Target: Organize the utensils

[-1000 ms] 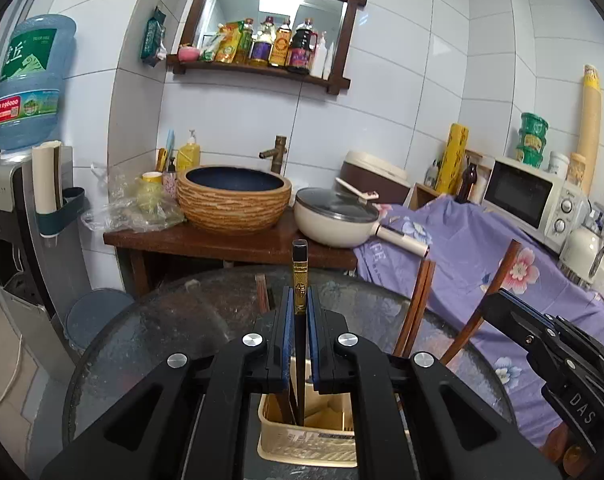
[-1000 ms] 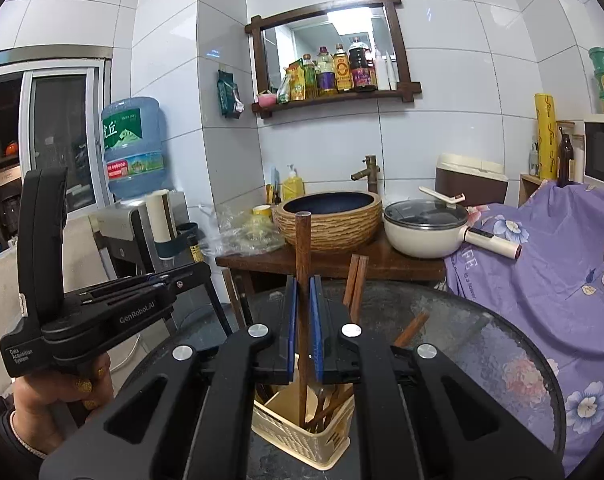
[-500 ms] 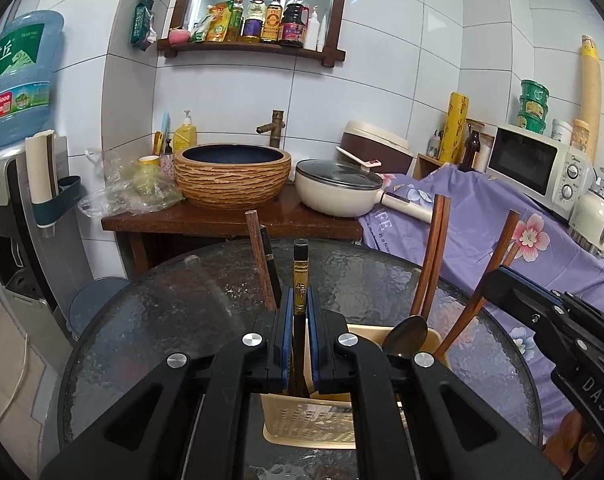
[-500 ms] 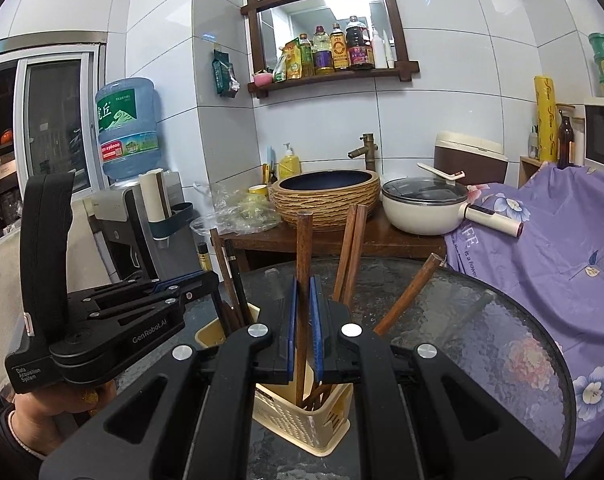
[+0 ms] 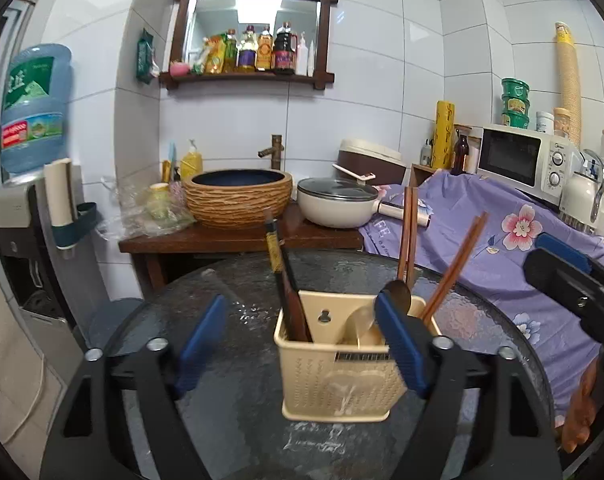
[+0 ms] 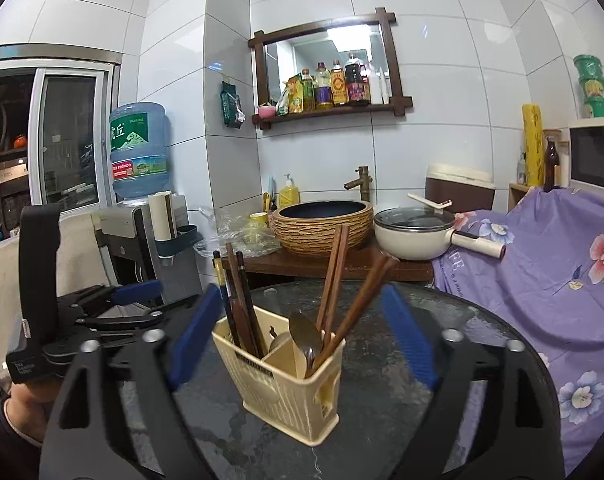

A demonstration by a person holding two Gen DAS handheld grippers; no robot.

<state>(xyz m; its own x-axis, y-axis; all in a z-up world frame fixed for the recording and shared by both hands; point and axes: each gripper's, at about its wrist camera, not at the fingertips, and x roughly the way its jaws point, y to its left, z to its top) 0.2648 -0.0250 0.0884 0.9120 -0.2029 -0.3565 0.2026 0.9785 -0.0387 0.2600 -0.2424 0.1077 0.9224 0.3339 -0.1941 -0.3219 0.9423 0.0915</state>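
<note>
A cream plastic utensil holder (image 5: 337, 376) (image 6: 286, 380) stands on the round glass table (image 5: 230, 352). Dark chopsticks (image 5: 282, 280) (image 6: 238, 300) stand in its left compartment. Brown wooden chopsticks (image 5: 407, 232) (image 6: 333, 276) and a metal spoon (image 5: 397, 294) (image 6: 305, 332) stand in its right compartment. My left gripper (image 5: 302, 344) is open and empty, with the holder between and beyond its blue pads. My right gripper (image 6: 302, 336) is open and empty, also facing the holder. The left gripper also shows in the right wrist view (image 6: 102, 308).
Behind the table is a wooden stand (image 5: 238, 240) with a woven basin (image 5: 238, 196) and a lidded white pan (image 5: 337, 204). A purple floral cloth (image 5: 501, 248) covers the counter at right, under a microwave (image 5: 521, 160). A water dispenser (image 5: 30, 184) stands left.
Both grippers have opened and let go of their chopsticks, which now stand in the holder. Both grippers have drawn back, so the whole holder shows.
</note>
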